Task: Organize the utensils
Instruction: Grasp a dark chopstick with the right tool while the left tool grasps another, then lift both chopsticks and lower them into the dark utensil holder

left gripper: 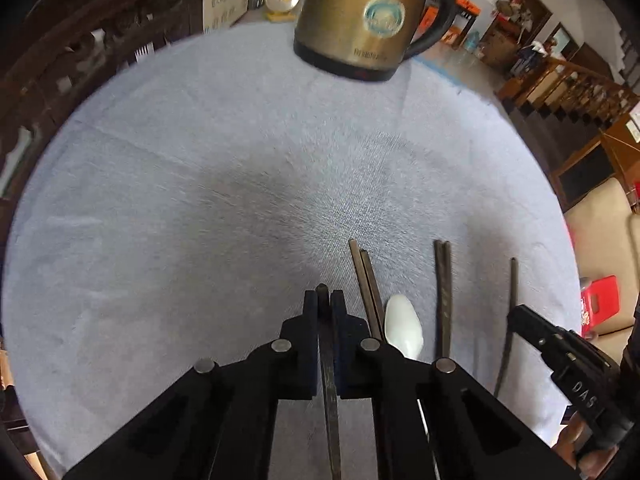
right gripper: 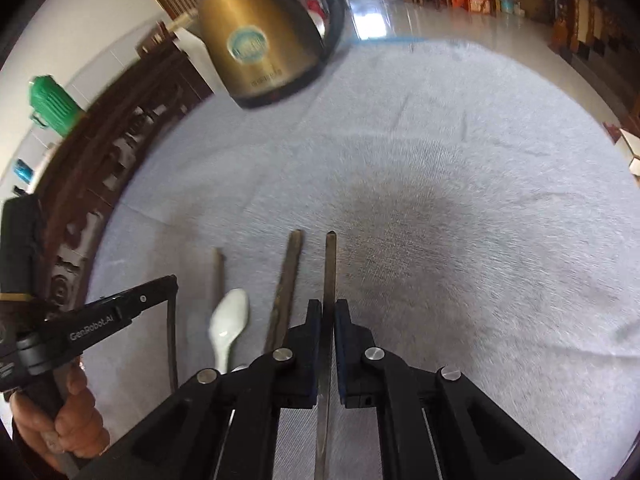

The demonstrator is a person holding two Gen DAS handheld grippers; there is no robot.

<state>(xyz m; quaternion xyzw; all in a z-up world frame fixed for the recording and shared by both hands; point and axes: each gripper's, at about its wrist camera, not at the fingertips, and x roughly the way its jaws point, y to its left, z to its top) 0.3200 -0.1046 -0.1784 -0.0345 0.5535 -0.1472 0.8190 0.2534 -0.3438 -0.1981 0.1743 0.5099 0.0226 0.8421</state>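
Note:
In the left wrist view my left gripper is shut on one dark chopstick that runs back between the fingers, its tip just past the pads. Right of it a chopstick pair, a white ceramic spoon and a second pair lie on the cloth. My right gripper grips another single chopstick at the far right. In the right wrist view my right gripper is shut on that chopstick. The spoon and my left gripper are at left.
A pale blue-grey cloth covers the round table. A brass-coloured electric kettle stands at its far edge, also seen as the kettle. Carved dark wooden furniture borders the table. A hand holds the left gripper's handle.

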